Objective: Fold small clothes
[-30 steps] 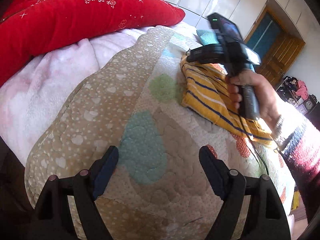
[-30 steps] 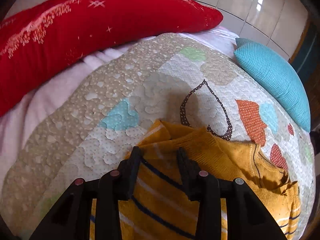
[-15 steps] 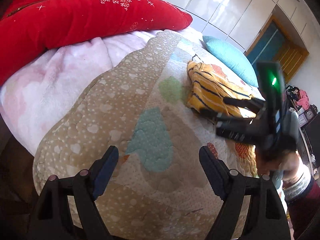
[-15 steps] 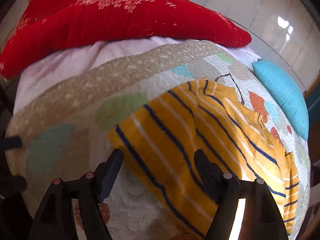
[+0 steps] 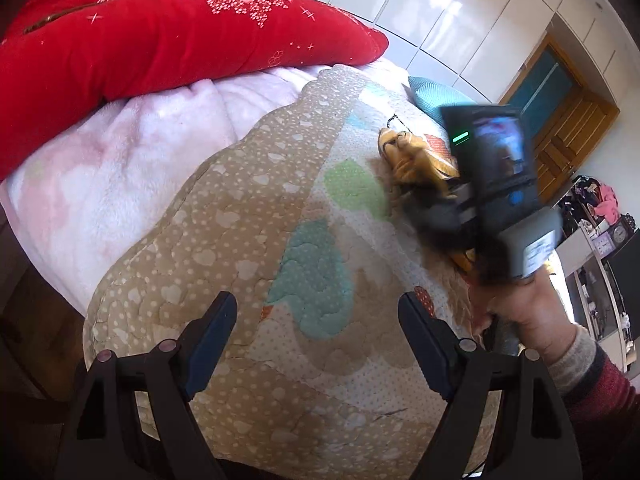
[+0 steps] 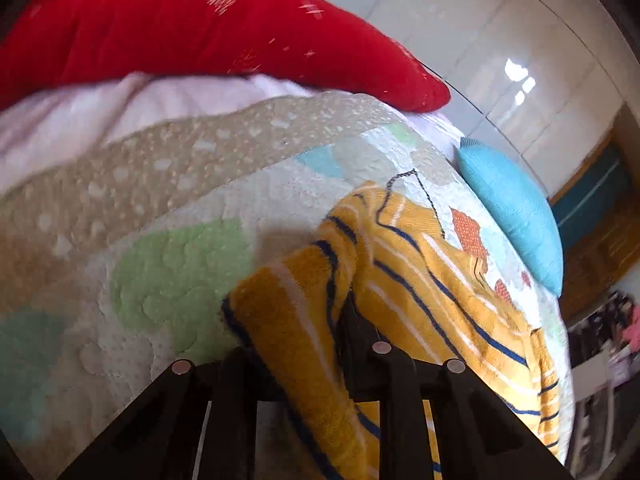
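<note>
A small yellow garment with navy and white stripes [image 6: 420,280] lies on the patterned quilt [image 6: 180,264]. My right gripper [image 6: 296,344] is shut on the garment's near edge, which bunches up and folds over between the fingers. In the left wrist view the garment [image 5: 412,160] shows crumpled at the right, partly hidden by the blurred right gripper [image 5: 440,208] and the hand that holds it. My left gripper [image 5: 316,332] is open and empty, hovering over the quilt [image 5: 248,240] well to the left of the garment.
A red quilted cover [image 5: 160,32] and a pink fleece blanket [image 5: 120,152] lie along the far left. A blue pillow [image 6: 516,208] sits beyond the garment. The bed's near edge [image 5: 120,360] drops off at lower left. A wooden door [image 5: 568,128] and cluttered shelves stand at right.
My right gripper was open over the flat garment half a second ago; it has now shut on the near edge and bunched it up. My left gripper has stayed open, drawing back slightly.
</note>
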The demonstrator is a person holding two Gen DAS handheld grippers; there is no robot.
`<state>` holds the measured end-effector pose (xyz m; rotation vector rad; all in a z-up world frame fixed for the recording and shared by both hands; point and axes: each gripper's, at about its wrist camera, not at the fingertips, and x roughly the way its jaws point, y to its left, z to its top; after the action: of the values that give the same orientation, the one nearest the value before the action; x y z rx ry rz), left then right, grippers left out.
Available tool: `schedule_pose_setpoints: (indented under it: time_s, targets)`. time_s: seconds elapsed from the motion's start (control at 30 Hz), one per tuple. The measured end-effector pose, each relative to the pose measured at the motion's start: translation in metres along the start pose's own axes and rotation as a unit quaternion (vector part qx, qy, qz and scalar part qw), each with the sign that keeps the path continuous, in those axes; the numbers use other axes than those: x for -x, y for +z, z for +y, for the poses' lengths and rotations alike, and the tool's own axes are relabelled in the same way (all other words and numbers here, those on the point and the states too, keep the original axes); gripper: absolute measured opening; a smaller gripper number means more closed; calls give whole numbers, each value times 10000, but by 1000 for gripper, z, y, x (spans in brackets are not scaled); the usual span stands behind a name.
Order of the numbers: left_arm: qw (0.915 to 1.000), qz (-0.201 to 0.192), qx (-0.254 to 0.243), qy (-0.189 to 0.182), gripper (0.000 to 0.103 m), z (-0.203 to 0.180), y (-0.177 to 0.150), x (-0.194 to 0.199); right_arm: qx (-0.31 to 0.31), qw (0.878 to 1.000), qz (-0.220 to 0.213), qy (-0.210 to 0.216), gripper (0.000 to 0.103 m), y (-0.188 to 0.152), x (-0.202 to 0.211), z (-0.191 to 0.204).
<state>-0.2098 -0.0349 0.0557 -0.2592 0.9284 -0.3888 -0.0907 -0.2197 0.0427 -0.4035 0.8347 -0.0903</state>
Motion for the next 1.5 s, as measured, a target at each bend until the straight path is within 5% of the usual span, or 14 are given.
schedule_pose_setpoints:
  time_s: [0.1, 0.3, 0.4, 0.53, 0.77, 1.07, 1.17, 1.23, 1.27, 1.37, 1.5]
  targets:
    - [9999, 40, -111, -30, 82, -14, 3, -1, -1495, 9876, -389, 274, 16, -3, 37, -85]
    - [9983, 56, -523, -253, 82, -59, 7, -7, -3951, 9161, -688, -15, 8, -123, 97, -253]
    - [9964, 238, -724, -378, 82, -83, 5, -22, -4601, 8872, -199, -287, 8, -205, 92, -290]
    - [9929, 494, -950, -516, 82, -115, 0, -37, -5105, 8599, 3, 72, 8, -269, 85, -299]
    - [9889, 489, -1322, -470, 82, -148, -1, -43, -4649, 8847, -291, 191, 12, -250, 103, -284]
    - [9844, 568, -1573, -550, 82, -176, 20, -62, -4787, 8779, -2, 85, 23, -286, 102, -293]
    - [9822, 582, -1587, -819, 87, -192, 37, -82, -5040, 8622, -424, 294, 35, -294, 123, -311]
    - [9791, 558, -1566, -1173, 89, -206, 49, -100, -5166, 8528, -685, 327, 73, -292, 130, -328]
    - [9759, 571, -1564, -1410, 90, -213, 55, -111, -5226, 8480, -788, 403, 78, -290, 129, -336]
    - [9684, 827, -1558, -1763, 92, -238, 67, -155, -5172, 8506, -642, 700, 80, -273, 97, -358]
    - [9478, 1670, -1450, -2297, 92, -268, 65, -216, -4964, 8595, -35, 1220, 80, -249, 25, -366]
